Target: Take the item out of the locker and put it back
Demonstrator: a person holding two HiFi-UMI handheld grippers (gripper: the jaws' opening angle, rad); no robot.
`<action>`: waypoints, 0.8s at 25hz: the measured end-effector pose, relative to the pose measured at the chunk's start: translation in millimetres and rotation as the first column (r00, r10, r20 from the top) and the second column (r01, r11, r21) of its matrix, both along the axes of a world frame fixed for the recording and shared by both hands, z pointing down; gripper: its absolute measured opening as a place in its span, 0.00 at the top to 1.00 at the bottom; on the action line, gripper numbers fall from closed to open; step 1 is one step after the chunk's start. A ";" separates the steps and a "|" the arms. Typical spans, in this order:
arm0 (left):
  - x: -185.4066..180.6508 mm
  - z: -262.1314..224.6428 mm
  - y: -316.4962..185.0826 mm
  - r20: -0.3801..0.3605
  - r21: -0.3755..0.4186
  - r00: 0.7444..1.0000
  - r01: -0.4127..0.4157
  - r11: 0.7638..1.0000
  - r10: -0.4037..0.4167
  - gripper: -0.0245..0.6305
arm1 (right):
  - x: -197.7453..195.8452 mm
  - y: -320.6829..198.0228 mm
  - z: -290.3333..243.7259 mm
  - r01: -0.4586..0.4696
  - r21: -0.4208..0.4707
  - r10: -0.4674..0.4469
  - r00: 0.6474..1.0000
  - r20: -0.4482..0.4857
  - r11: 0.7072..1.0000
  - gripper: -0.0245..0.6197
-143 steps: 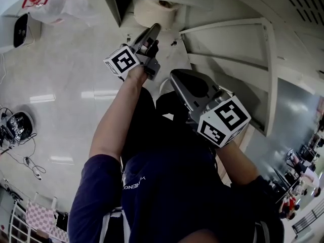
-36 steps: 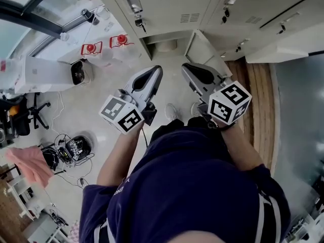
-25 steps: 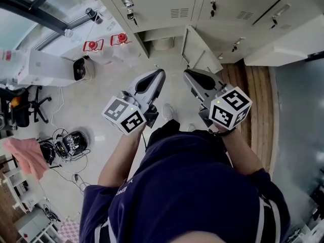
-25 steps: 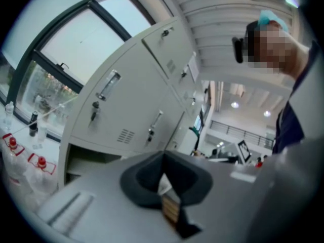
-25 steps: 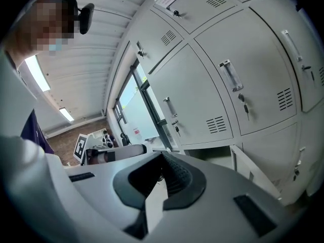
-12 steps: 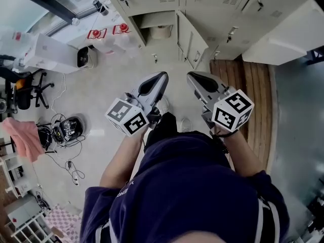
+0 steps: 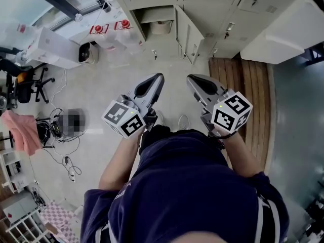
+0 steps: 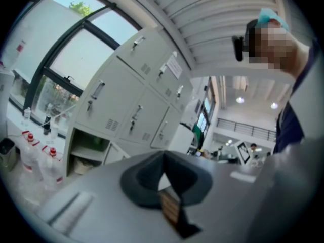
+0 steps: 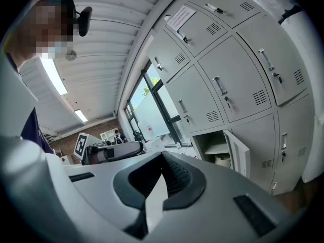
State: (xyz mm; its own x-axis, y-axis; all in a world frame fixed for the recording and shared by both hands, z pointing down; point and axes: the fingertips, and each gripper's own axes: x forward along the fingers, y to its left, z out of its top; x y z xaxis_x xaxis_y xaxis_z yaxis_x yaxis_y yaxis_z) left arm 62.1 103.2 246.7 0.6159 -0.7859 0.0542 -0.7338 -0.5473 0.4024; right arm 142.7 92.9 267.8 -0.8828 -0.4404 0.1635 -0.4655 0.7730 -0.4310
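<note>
The open locker point(image 7: 158, 20) stands in the bottom row, far ahead of me, its door point(image 7: 185, 32) swung out to the right. Inside it rests a pale roll of paper point(image 7: 161, 28). I hold my left gripper point(image 7: 158, 77) and right gripper point(image 7: 191, 78) side by side at waist height, well short of the lockers, both shut and empty. In the left gripper view the shut gripper point(image 8: 163, 155) points at the locker point(image 8: 88, 151). In the right gripper view the shut gripper point(image 9: 163, 156) faces the locker point(image 9: 217, 146) and roll point(image 9: 223, 161).
Clear bottles with red caps point(image 7: 109, 29) and a white appliance point(image 7: 88, 54) stand left of the lockers. Cables point(image 7: 55, 130), an office chair point(image 7: 25, 80) and a pink cloth point(image 7: 20, 130) lie at the left. A wooden floor strip point(image 7: 248, 95) runs along the right.
The left gripper, earlier down at the roll in the locker, has come away empty. The lockers have receded toward the top of the view; both grippers stay shut in front of me.
</note>
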 end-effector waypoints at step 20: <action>-59.5 5.2 17.1 0.005 -0.014 0.998 -0.062 0.998 0.062 0.96 | -77.3 9.7 -5.3 -0.035 0.002 0.035 0.999 -0.010 0.999 0.95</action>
State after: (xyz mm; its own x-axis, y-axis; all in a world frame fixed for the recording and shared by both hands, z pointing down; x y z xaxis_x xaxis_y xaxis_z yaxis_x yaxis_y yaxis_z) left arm 2.6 120.3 251.9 0.6634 -0.7452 0.0677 -0.7005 -0.5867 0.4063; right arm 65.4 102.5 262.6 -0.8652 -0.4711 0.1719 -0.4966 0.7570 -0.4246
